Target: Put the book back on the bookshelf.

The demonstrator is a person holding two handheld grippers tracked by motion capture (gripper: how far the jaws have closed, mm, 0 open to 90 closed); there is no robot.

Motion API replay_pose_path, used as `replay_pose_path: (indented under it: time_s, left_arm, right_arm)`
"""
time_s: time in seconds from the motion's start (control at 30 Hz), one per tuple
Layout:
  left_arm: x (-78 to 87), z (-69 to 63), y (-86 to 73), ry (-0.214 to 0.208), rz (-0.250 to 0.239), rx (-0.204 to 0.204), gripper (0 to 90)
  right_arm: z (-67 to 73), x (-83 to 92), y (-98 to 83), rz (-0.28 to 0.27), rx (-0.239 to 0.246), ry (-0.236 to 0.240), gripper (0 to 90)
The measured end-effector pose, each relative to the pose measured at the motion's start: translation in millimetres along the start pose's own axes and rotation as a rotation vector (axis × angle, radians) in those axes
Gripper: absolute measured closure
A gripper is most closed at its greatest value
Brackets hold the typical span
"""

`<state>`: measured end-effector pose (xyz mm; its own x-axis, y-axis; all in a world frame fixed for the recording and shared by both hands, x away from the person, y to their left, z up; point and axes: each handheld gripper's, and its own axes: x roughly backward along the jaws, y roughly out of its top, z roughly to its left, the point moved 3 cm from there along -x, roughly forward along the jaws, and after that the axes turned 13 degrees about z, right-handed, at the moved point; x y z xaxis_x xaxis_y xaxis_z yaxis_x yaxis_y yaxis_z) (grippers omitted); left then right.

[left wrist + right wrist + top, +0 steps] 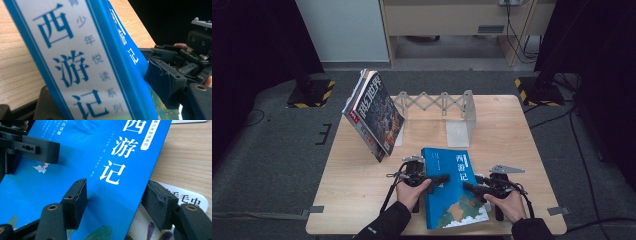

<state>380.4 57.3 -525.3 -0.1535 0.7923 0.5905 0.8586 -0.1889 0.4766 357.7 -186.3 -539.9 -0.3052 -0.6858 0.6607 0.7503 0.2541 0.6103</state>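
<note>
A thick blue book with white Chinese title lies at the table's front middle, on top of a white picture book. My left gripper is at its left side. In the left gripper view its jaws straddle the spine, one pad close over the front cover, the other jaw under the book and mostly hidden. My right gripper is at the book's right edge, open. One pad rests on the cover and the other pad stands just past the edge.
A few magazines lean at the back left against an expandable metal book rack that spans the table's far side. Bare wooden tabletop lies to the left. The table edge is close behind both hands.
</note>
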Motion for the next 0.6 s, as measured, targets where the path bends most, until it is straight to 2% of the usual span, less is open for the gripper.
replay_pose_path:
  time_s: [0.13,0.23,0.4,0.5,0.6]
  left_arm:
    - [-0.2,1.3,-0.1,-0.002,0.000,0.015,36.7]
    - [2.0,2.3,-1.0,-0.011,-0.012,0.050,45.1]
    - [5.7,0.1,-0.2,-0.017,-0.028,0.065,52.9]
    - [9.1,-2.2,1.2,-0.015,-0.032,0.051,55.3]
    - [14.6,-5.3,4.2,-0.012,-0.035,0.016,56.7]
  right_arm:
    - [-0.2,0.8,0.3,-0.005,0.003,-0.001,38.8]
    - [-0.7,1.4,0.6,-0.002,0.006,0.003,39.5]
    - [-1.6,2.9,1.0,0.006,0.012,0.011,39.8]
    - [-2.3,3.3,1.8,0.000,0.021,0.018,39.8]
    - [-2.5,5.0,3.0,-0.019,0.034,0.033,41.9]
